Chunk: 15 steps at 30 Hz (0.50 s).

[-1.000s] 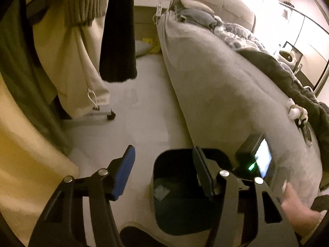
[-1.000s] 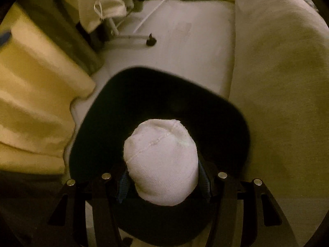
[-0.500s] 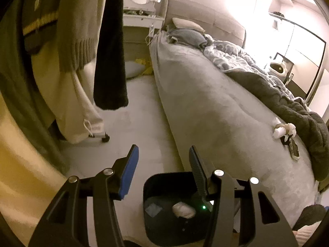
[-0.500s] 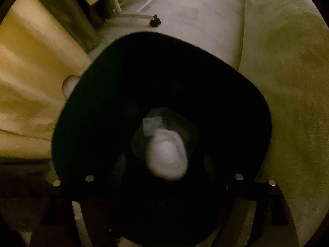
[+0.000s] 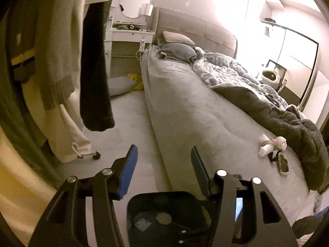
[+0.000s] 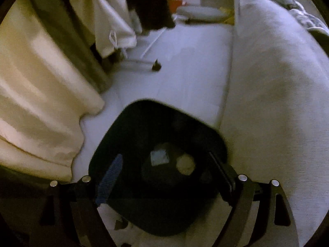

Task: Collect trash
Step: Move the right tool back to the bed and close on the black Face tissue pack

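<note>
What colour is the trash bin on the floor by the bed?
Black trash bin, clearest in the right wrist view.

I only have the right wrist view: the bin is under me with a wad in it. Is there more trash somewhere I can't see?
Observer: Yes. White crumpled tissues lie on top of the bed, beside the dark grey blanket.
Operator: Anything lying by them?
Observer: A small dark flat object sits right next to them; I can't tell what it is.
Operator: Is the left claw free to fetch them?
Observer: The left claw is open with nothing in it, its jaws having just opened a little, above the bin.
</note>
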Tool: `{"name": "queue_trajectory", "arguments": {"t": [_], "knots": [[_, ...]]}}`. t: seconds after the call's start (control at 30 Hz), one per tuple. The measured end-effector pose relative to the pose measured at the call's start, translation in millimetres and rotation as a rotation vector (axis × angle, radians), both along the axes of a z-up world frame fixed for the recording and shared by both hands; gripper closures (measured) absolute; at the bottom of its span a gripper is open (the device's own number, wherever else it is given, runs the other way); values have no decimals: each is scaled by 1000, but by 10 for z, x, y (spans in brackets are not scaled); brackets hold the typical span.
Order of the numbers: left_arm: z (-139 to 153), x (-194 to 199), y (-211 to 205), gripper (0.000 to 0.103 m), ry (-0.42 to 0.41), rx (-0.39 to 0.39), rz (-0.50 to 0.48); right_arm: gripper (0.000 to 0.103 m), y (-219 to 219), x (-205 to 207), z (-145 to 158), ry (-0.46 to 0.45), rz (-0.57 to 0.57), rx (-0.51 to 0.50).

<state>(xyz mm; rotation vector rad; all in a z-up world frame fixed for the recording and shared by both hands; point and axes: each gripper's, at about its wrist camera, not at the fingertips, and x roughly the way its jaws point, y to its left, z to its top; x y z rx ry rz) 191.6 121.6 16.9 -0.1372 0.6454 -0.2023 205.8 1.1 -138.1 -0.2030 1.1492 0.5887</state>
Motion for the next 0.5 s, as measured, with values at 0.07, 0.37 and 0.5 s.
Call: {"name": "queue_trajectory", "arguments": {"t": [0.07,0.37,0.5], "knots": [[18,39,-107,42,-3,3,-14,18,-124,15,148,-36,-21,21],[72,161,-513,34,-8,-16,-75,18,-744,64,661,-230,-169,65],[55,207,-731,31,-8,-5,-105,18,-1058,62,831,-288,-233,61]]}}
